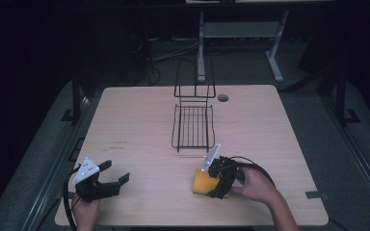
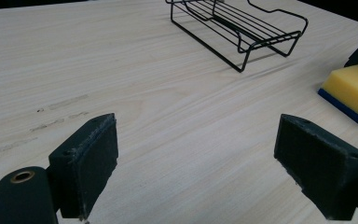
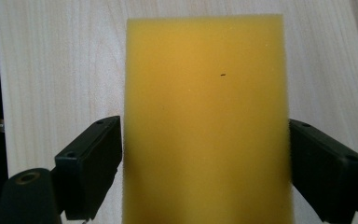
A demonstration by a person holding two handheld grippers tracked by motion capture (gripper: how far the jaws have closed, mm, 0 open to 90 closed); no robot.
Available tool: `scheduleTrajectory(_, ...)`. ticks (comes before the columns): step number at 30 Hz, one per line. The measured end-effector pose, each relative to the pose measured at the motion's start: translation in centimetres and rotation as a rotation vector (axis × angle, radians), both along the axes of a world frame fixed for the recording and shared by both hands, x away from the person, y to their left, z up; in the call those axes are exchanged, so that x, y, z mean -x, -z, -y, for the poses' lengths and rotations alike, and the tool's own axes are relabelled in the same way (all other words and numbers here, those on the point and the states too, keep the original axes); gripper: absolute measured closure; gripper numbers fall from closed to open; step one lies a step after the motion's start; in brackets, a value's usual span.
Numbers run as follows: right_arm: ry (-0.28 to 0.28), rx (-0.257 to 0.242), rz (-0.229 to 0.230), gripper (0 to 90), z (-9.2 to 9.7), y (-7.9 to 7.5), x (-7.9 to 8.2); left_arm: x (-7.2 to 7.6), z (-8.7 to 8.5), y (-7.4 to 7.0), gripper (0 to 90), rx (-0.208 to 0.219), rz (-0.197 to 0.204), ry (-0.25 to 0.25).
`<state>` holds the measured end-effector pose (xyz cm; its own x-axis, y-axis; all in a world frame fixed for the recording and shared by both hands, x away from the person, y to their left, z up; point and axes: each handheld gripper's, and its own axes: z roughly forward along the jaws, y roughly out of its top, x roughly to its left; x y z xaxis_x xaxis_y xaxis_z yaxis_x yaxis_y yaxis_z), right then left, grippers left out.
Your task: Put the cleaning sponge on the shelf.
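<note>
Straddling yellow sponge (image 3: 207,121), right claw (image 3: 205,154) pads touching sides; blue underside in left gripper view; left claw (image 2: 209,163) apart.

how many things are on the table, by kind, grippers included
sponge (yellow with a blue base): 1
black wire rack: 1
grippers: 2, the left gripper and the right gripper
total: 4
</note>
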<state>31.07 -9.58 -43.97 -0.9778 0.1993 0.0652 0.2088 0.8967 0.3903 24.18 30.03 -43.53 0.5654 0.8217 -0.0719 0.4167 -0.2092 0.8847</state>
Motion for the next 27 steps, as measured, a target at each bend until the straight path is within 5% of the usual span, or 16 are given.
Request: scheduleTrajectory(27,-0.005,0.008,0.031,20.5,0.0,1.1,0.4,0.0,0.0,0.0,12.8,0.005,0.001,-0.002)
